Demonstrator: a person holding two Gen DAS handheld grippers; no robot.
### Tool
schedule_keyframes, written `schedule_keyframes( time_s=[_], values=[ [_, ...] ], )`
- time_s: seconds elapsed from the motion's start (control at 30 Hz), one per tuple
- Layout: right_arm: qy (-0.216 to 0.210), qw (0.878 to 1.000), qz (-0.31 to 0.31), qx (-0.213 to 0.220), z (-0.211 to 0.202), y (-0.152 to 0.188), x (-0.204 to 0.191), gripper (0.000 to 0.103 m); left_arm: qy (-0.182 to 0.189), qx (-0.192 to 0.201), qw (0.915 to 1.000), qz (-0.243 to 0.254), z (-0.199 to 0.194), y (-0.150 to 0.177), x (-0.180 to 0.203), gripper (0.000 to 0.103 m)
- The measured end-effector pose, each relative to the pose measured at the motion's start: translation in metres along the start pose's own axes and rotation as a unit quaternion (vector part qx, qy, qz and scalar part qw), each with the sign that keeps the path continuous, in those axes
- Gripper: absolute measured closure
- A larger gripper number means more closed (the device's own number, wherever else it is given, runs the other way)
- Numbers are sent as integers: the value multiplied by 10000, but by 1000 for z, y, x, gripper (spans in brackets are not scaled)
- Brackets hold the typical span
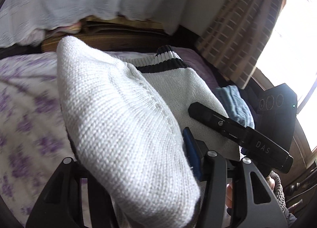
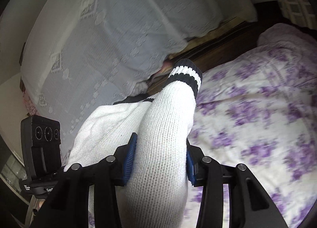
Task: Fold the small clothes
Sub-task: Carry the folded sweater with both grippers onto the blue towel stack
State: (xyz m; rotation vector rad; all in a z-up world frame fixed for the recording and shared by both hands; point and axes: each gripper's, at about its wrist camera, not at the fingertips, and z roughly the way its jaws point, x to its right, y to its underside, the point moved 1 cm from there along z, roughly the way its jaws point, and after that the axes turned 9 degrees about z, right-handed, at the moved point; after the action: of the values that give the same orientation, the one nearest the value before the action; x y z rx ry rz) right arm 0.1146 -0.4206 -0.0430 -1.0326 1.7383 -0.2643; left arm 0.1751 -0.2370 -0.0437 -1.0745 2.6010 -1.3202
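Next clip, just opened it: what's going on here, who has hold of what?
A person is working a white knit sweater with dark-striped cuffs over a bed with a purple floral cover. The right tongs are clamped on a sleeve, its striped cuff pointing away. The left tongs also hold a bunch of the knit. A light blue garment lies beside it. No finished fold shows yet.

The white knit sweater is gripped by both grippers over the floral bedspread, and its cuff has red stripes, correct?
Not quite: the cuff stripes are black, as the right wrist view shows. The white knit sweater is indeed held by the right gripper and left gripper over the floral bedspread.
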Motion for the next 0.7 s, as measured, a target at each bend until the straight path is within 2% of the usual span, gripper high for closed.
schedule_keyframes(
  time_s=[0.37, 0.7],
  values=[
    [499, 9950, 216, 839, -110, -65, 90, 59, 563, -64, 9963, 648, 75, -62, 139, 51],
    [1020, 9809, 519, 1574, -206, -109, 174, 59, 1057, -160, 9871, 1189, 156, -106, 263, 51]
  ],
)
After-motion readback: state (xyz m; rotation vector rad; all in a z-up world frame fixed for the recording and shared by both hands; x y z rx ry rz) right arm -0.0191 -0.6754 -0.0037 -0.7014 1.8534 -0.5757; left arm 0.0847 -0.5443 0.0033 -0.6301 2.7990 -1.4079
